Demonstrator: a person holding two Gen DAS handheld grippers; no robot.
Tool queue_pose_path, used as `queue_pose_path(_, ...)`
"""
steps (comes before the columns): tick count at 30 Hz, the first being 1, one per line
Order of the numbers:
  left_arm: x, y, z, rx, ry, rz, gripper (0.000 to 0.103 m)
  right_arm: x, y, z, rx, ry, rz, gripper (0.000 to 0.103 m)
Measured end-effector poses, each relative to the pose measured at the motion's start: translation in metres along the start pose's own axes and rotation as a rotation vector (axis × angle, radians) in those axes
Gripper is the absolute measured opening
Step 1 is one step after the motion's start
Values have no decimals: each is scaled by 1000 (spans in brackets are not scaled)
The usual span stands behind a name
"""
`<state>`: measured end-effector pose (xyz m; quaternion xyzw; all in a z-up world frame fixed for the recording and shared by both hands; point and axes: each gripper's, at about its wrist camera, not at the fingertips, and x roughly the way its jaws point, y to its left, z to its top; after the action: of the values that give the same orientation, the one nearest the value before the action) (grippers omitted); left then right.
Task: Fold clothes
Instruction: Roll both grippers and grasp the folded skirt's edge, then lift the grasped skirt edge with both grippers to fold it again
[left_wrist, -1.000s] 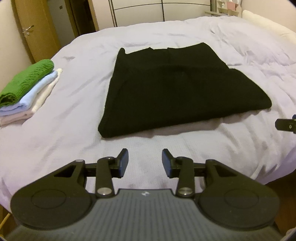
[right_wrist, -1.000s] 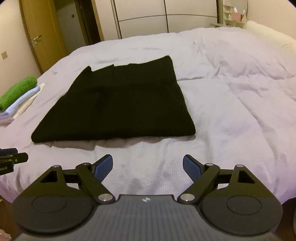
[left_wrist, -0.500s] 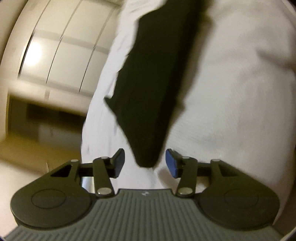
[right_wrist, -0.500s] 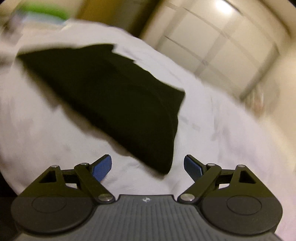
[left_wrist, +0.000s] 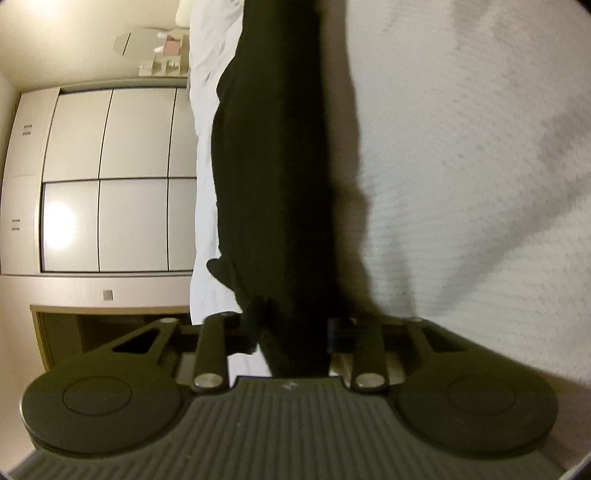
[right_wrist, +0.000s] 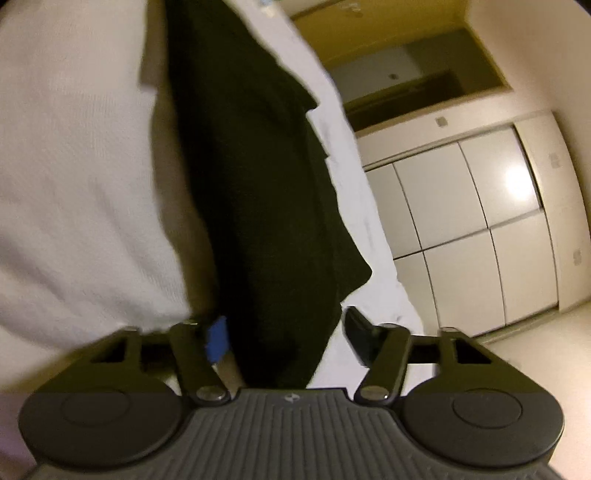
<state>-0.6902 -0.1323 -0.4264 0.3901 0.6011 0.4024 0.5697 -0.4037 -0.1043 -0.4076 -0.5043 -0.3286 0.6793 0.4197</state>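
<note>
Bed (left_wrist: 461, 147) under black garment (left_wrist: 280, 184). Left hand-held gripper (left_wrist: 291, 336) closing, garment corner between jaws; right hand-held gripper (right_wrist: 284, 336) closing, gap remains. Risk: catching only top layer, or bedcover too.

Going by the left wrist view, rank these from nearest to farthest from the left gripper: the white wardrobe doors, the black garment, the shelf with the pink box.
1. Black garment: between the closing jaws of the left gripper, running away up the frame.
2. White wardrobe doors: across the room, at frame left.
3. Shelf with the pink box: beyond the wardrobe's far end, at upper left.
</note>
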Motion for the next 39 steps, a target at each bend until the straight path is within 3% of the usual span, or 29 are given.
queue_pose_path(4,9,1,-5,-30,-15,-16,15,15,-1,-7,-53,-22,5,53)
queue_pose_path(6,11,6,-7,-50,-19,-43,12,24,0,-10,-88,-17,16,24)
queue_pose_path(10,7,24,-10,-104,-21,-66,10,24,-1,-12,-128,-6,16,9)
queue_pose_path(16,-31,40,-11,-152,-23,-69,9,-19,-15,-4,-76,-24,37,8)
queue_pose_path(24,-133,37,-17,-175,-64,-147,10,-120,-4,0,-36,-20,157,8)
queue_pose_path(29,-144,49,-20,-149,-76,-188,10,-139,-10,5,-14,-6,246,8)
queue_pose_path(34,-148,91,-29,-115,-130,-256,10,-126,-79,15,101,-26,400,9)
queue_pose_path(39,-96,174,-38,-173,-173,-356,11,-91,-178,14,274,-73,602,9)
